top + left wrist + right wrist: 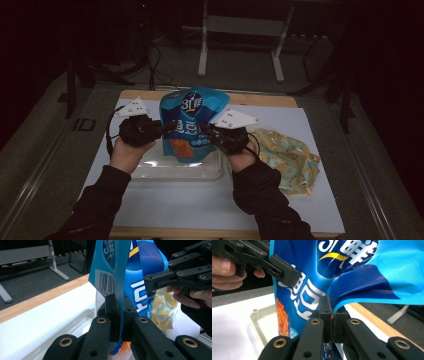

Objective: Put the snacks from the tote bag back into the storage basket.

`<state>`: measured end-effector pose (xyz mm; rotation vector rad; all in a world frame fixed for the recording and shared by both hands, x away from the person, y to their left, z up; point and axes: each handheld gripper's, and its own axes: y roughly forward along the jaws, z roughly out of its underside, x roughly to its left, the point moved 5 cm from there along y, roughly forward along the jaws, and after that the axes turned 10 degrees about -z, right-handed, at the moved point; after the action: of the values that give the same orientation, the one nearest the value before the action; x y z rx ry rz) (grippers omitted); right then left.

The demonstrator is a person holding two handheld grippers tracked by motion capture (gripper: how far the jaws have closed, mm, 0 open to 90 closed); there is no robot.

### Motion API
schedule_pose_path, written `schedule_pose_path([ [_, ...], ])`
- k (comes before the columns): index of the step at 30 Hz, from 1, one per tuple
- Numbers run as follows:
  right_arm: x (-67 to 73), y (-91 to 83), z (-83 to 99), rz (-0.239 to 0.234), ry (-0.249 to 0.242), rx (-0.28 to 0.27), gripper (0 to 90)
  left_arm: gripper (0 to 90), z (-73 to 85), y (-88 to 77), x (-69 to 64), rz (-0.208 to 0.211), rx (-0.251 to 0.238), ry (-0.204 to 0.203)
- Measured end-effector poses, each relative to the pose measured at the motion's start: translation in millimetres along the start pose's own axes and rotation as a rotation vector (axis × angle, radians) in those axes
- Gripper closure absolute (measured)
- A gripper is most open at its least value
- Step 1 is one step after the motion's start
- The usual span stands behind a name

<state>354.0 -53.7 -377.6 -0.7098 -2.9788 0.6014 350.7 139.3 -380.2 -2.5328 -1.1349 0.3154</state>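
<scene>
On the white-topped counter (200, 200), the blue foil snack bag (192, 125) was clamped at opposite edges by the left gripper (167, 125) and right gripper (206, 131); an even pull was advisable.

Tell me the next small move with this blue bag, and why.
Probably lower the blue bag straight down into the clear tray. Both the left gripper and right gripper pinch its side edges, holding it upright just above the tray, so a short descent would seat it.

snack bag (192, 122) hiding tray's (210, 172) far part
</scene>
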Motion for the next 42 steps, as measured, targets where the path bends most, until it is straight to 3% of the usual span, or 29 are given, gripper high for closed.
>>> schedule_pose_path([
  [8,-2.4,6.8,18.3,0.002,0.01,0.022,88.7,88.5,18.0,13.5,2.8,0.028,0.002,-0.038],
  [17,-8.2,12.0,39.9,-0.003,0.038,0.036,88.7,88.5,33.3,29.5,4.5,0.044,0.029,-0.047],
  [35,-15.6,23.9,61.6,-0.012,0.078,0.052,88.7,88.4,55.8,45.8,12.1,0.068,0.016,-0.074],
  [42,-14.2,27.7,69.2,-0.011,0.068,0.068,88.7,88.3,65.5,48.9,12.5,0.071,0.012,-0.084],
])
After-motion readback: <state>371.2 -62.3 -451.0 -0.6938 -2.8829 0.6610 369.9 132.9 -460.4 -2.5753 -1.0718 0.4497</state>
